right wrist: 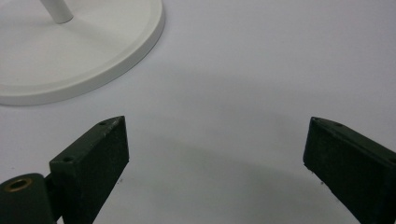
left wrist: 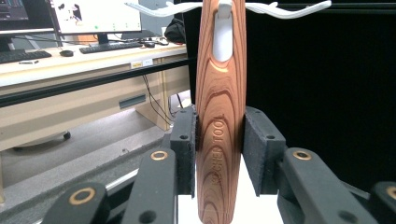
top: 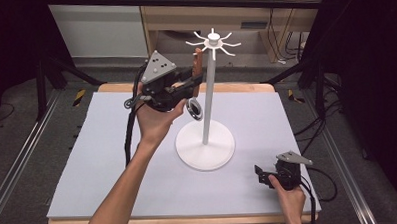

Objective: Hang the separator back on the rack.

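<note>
A white hanging stand (top: 208, 96) with a round base (right wrist: 70, 51) rises from the middle of the table, and curved hooks (top: 213, 41) spread from its top. My left gripper (top: 198, 79) is raised beside the pole and shut on a utensil's wooden handle (left wrist: 219, 116). The handle stands upright, and a white hook (left wrist: 223, 32) passes through the hole at its upper end. The utensil's round metal end (top: 194, 109) hangs below the gripper. Both pads (left wrist: 184, 144) press on the handle's sides. My right gripper (top: 261, 174) rests low at the table's near right, open over bare mat (right wrist: 215, 154).
A pale mat (top: 103, 160) covers the table, whose wooden edge shows at the back. Behind it stand a wooden bench (top: 233, 15) and black frame poles. A desk with monitors and a keyboard (left wrist: 109, 46) lies beyond the left gripper. Cables trail on the floor at right.
</note>
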